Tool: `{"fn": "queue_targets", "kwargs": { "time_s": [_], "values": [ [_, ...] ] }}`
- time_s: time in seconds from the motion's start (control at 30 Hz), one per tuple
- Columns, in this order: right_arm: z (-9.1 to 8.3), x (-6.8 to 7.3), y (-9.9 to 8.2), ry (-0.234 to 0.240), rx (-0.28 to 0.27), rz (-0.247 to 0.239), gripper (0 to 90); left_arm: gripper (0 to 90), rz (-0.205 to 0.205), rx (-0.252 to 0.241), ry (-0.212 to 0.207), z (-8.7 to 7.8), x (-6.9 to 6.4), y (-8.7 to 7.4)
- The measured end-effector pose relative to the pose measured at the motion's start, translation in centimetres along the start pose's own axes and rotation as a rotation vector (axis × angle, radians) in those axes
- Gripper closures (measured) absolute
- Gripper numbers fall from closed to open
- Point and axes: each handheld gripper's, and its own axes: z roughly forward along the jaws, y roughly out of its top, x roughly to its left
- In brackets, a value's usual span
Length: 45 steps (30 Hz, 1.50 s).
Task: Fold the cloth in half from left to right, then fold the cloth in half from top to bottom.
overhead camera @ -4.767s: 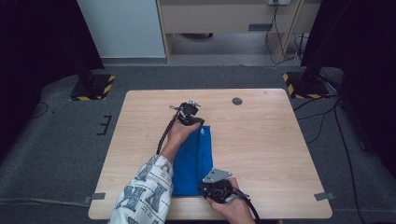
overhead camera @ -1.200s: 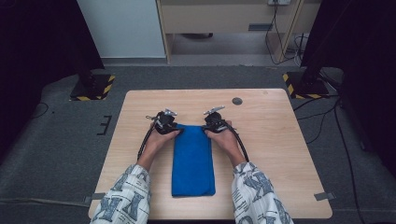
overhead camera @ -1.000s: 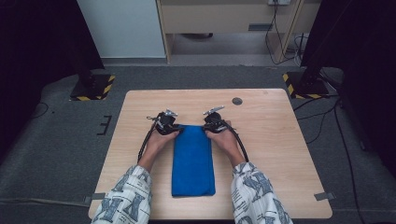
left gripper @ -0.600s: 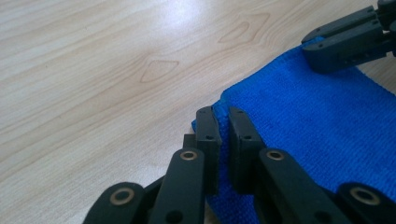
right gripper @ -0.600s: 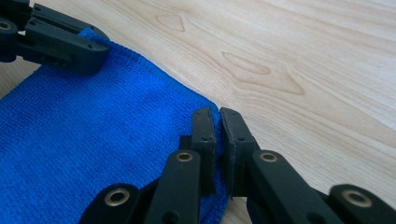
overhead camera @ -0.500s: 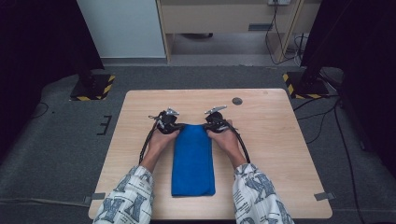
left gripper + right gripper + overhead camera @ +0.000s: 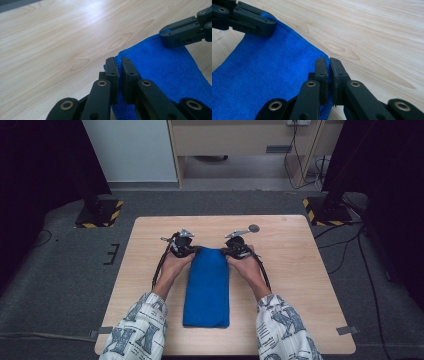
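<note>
- High view: A folded blue microfibre towel (image 7: 207,287) lies lengthwise mid-surface (image 7: 300,270). The left claw (image 7: 190,251) and right claw (image 7: 228,252) each pinch one of its far corners. Light, limp and grippy, it would sag between holds; corners are the sensible purchase.
- Left gripper view: The left claw (image 7: 119,68) is clamped shut on the towel's (image 7: 162,72) near corner, a fold of cloth between its jaws.
- Right gripper view: The right claw (image 7: 328,71) is likewise closed on the towel's (image 7: 262,75) corner edge.
</note>
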Motion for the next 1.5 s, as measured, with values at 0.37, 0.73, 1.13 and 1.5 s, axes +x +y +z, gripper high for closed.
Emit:
{"fn": "queue_targets", "kwargs": {
  "time_s": [0.37,0.73,1.13,1.5],
  "values": [
    [-1.3,-0.8,1.0,0.002,-0.041,0.0,85.9,85.7,0.022,-0.036,0.008,-0.8,-0.4,1.3],
    [-1.6,-0.7,1.9,0.002,-0.059,-0.002,85.9,85.9,0.009,-0.057,0.015,-1.3,0.0,1.4],
    [-2.9,-0.3,2.4,-0.004,-0.1,-0.027,85.9,86.3,0.032,-0.079,0.018,-2.5,-0.4,2.0],
    [-4.5,0.4,1.9,-0.003,-0.126,-0.045,86.0,86.4,0.072,-0.084,0.006,-3.6,-1.9,2.0]
  ]
}}
